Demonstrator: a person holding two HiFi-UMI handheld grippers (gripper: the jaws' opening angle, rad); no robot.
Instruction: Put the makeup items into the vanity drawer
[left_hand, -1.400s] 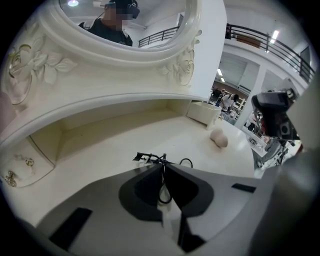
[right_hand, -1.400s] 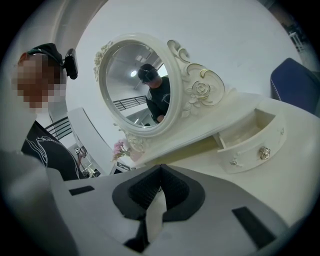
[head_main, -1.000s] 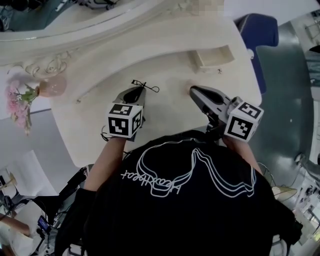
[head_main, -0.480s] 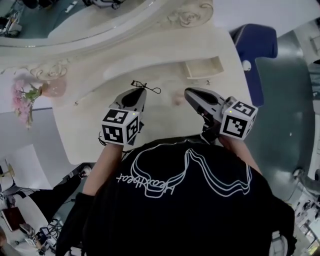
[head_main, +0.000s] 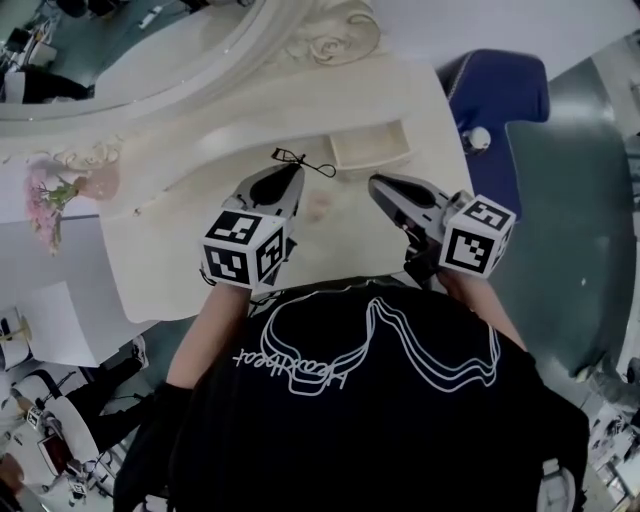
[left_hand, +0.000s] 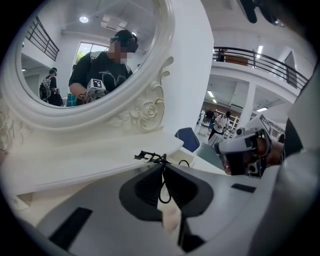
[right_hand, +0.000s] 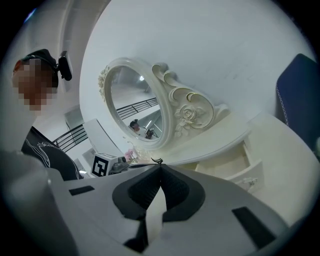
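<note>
My left gripper (head_main: 293, 172) is shut on a thin black wire-like makeup tool (head_main: 302, 160) that sticks out past its tips, close to the left end of the open drawer (head_main: 370, 145). In the left gripper view the tool (left_hand: 152, 158) pokes out above the closed jaws and its loop hangs between the pads of the left gripper (left_hand: 163, 167). My right gripper (head_main: 376, 183) is shut with nothing in it, just in front of the drawer. The right gripper view looks over the right gripper (right_hand: 160, 167) at the cream drawer (right_hand: 235, 165). A small pale pink item (head_main: 318, 207) lies on the tabletop between the grippers.
The cream vanity table (head_main: 180, 250) carries an oval carved mirror (head_main: 130, 50) at the back and a pink vase of flowers (head_main: 60, 190) at the left. A blue chair (head_main: 497, 90) stands to the right of the table. My right gripper (left_hand: 247, 150) shows in the left gripper view.
Both grippers now sit further right along the table relative to the drawer. The black tool in the left gripper has come close to the drawer's left end. Neither gripper's jaws have changed.
</note>
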